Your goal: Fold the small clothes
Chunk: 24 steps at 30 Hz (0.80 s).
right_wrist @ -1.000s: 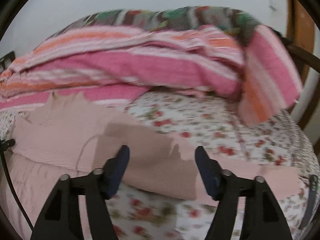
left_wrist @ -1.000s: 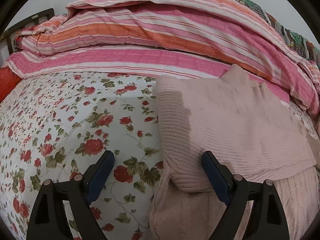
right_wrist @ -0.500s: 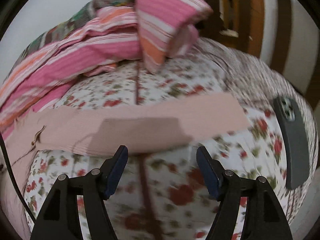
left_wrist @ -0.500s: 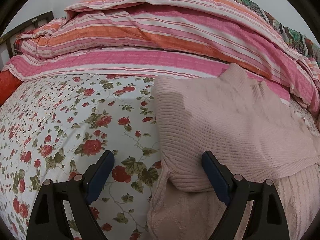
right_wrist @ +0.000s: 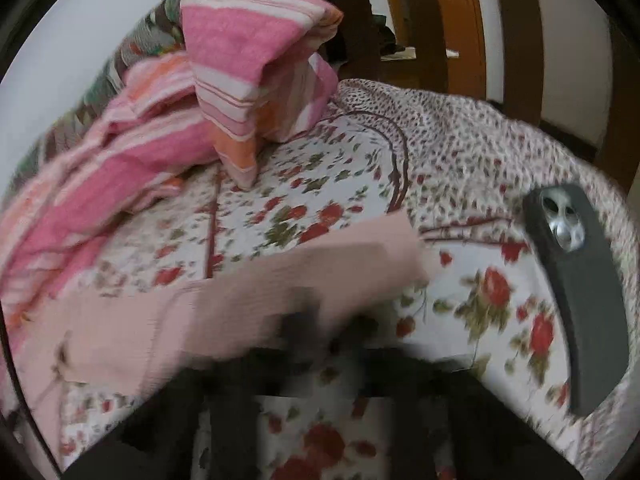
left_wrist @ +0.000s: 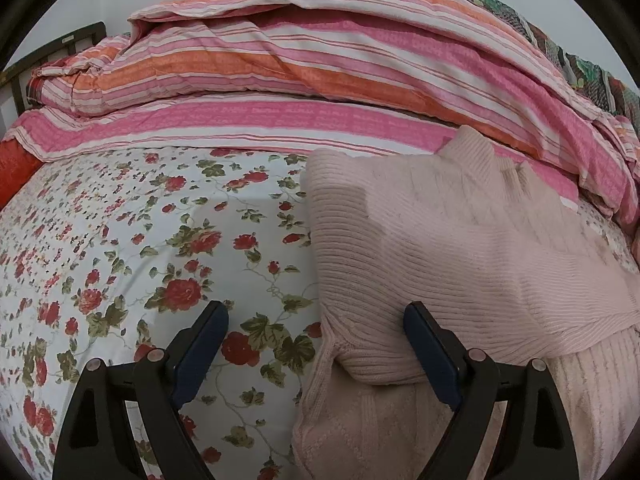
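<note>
— Floral bedsheet (left_wrist: 160, 240) for a work surface, then. Where to look for the pink sweater (left_wrist: 440, 248)?

— Lying flat on the right half of the sheet in the left view. Collar up against the striped quilt (left_wrist: 320, 80), hem toward the grippers. Left side apparently folded in over the body already.

— And the sleeve (right_wrist: 280, 280)?

— Stretched out across the sheet in the right view. Long axis running sideways from the body, cuff end pointing toward the phone (right_wrist: 576, 300), near it but apart.

— State of the right gripper (right_wrist: 312, 328)?

— Pressed together, down at the sleeve's near edge. Too blurred to tell whether any cloth sits between the fingers.

— Left gripper (left_wrist: 315, 312)?

— Spread wide, straddling the sweater's folded edge: one finger over the knit, the other over bare sheet. Pinching nothing.

— How to do this step well?

— Probably the right-sleeve fold. Catch the cuff through both layers and lift just clear of the sheet. Carry straight across along the sleeve's own line, then lay square on the body. Hold the left gripper ready to pin the folded edge against dragging. Mind the phone, and the quilt corner hanging beyond.
</note>
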### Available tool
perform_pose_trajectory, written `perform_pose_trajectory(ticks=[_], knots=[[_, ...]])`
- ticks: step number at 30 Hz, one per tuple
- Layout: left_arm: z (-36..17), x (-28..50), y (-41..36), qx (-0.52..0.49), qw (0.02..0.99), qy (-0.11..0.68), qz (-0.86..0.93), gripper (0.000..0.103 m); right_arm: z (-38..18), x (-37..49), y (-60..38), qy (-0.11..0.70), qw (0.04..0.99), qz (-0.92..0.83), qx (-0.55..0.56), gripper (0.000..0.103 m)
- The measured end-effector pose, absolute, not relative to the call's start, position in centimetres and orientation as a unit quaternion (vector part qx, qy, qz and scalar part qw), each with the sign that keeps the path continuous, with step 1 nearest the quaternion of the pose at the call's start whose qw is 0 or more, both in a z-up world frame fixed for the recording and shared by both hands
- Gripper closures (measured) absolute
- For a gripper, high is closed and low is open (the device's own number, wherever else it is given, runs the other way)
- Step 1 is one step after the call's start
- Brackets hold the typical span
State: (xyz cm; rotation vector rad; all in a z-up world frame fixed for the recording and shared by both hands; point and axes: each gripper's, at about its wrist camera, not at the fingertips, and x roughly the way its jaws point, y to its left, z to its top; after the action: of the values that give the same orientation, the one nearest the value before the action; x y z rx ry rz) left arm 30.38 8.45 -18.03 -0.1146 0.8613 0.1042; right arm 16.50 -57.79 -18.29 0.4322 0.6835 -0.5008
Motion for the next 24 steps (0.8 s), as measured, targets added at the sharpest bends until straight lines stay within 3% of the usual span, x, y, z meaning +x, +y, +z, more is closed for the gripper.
perform_pose_trajectory(ticks=[9,24], knots=[[-17.1,29.2,11.8,-0.157,0.907,0.39,-0.002,0.014,-11.0,17.2,-53.1,0.249,0.923,-0.27,0.114,0.098],[-15.0,26.2,21.6,-0.223,0.909,0.345,0.065,0.014,-0.8,25.6,-25.5,0.19,0.975,-0.11,-0.041,0.098]])
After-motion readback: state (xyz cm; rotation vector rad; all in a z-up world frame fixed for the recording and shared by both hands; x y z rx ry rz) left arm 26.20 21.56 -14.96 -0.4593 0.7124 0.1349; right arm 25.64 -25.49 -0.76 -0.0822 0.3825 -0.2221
